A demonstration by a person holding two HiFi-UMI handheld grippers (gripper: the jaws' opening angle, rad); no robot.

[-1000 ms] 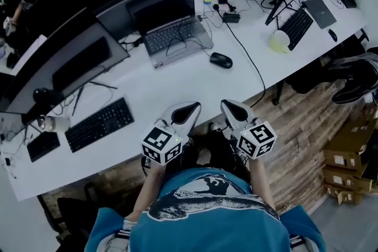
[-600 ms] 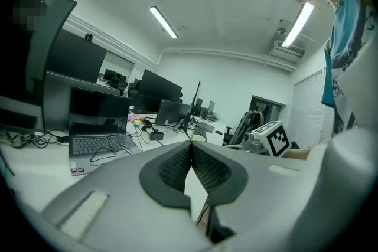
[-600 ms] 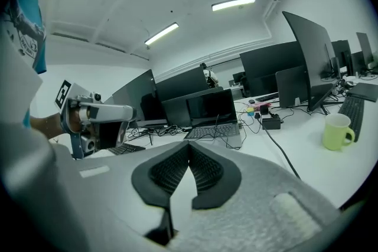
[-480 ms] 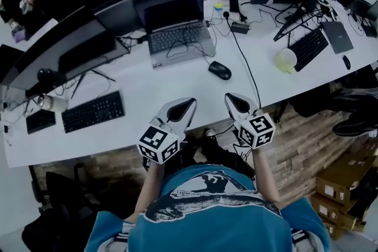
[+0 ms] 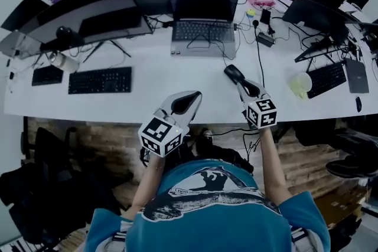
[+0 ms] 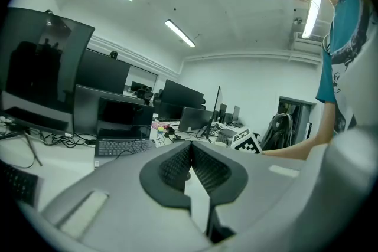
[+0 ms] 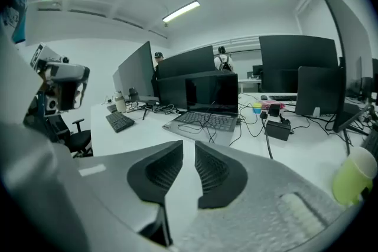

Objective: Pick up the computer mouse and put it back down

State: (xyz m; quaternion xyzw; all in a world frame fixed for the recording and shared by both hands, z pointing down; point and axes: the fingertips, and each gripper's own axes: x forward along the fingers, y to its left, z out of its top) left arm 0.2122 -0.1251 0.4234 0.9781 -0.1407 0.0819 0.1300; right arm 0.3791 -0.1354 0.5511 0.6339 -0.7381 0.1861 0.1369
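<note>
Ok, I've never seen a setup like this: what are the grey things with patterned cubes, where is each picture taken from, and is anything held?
There is no robot: a person holds a two-jaw gripper in each hand, and the patterned cubes belong to them. The top-down picture comes from a camera on the person's head; the other two come from cameras riding on each gripper, looking along its jaws. On the white desk lie a laptop, a black keyboard, a yellow-green cup and the computer mouse. The left gripper is shut and empty. The right gripper has just been opening its jaws slightly, with nothing between them; its tip is close beside the mouse.
</note>
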